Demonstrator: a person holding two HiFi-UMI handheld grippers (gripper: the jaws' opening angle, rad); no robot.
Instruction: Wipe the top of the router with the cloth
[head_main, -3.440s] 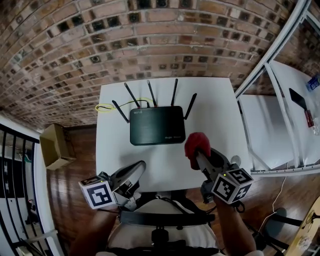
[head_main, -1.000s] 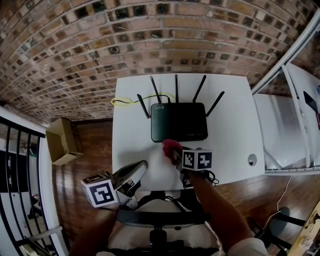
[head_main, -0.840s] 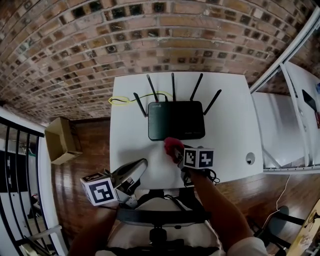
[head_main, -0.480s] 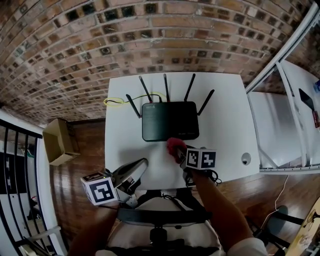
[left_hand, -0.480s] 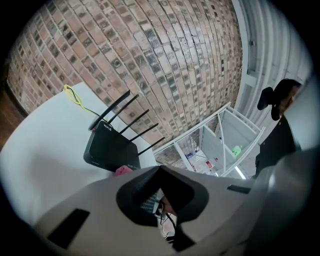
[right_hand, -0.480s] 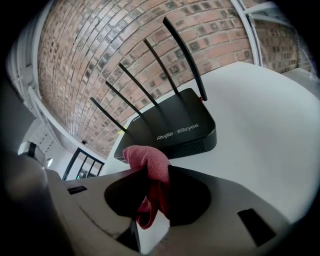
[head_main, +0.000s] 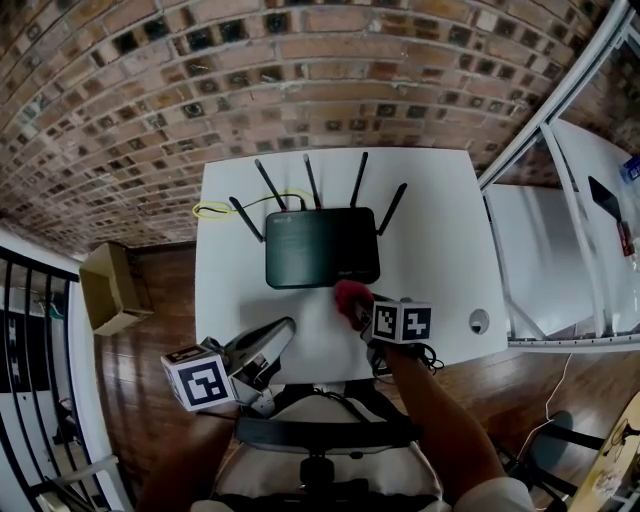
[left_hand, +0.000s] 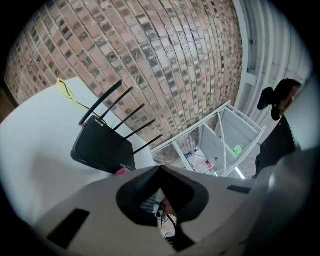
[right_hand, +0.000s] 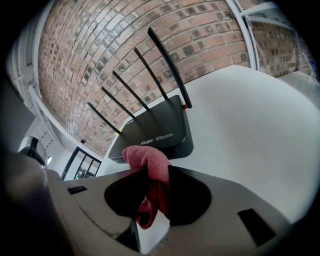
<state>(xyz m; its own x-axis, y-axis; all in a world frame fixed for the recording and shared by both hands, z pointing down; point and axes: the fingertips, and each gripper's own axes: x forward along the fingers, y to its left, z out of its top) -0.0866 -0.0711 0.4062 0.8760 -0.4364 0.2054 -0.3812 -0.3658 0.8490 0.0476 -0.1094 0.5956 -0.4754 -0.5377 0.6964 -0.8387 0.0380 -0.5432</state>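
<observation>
- The black router (head_main: 322, 247) lay flat near the middle of the white table (head_main: 440, 230), its back toward the brick wall (head_main: 300, 70).
- Five thin antennas (head_main: 358, 181) fanned up and outward from its rear edge.
- A yellow cable (head_main: 214, 210) looped on the tabletop just beside the router's back left corner.
- The right gripper (head_main: 354, 306) reached in over the near edge of the table, and its claw was pinching the red cloth (head_main: 350, 297).
- In the right gripper view the cloth (right_hand: 149, 162) bulged up out of the right gripper (right_hand: 153, 175) in a soft fold, while a loose end hung down between the jaws.
- The cloth sat just in front of the router's front edge, toward its right half. I could not tell whether it touched the casing.
- From that same view the router's (right_hand: 156, 131) top looked bare, with pale lettering along its front lip.
- The left gripper (head_main: 277, 336) hung at the table's near left edge, well apart from the router.
- Its jaws were pressed together with nothing between them, as the left gripper view showed at the left gripper's (left_hand: 160, 169) tip.
- A round hole (head_main: 479, 321) was set in the table near its front right corner.
- A cardboard box (head_main: 108, 290) stood on the wooden floor (head_main: 160, 330) to the left of the table.
</observation>
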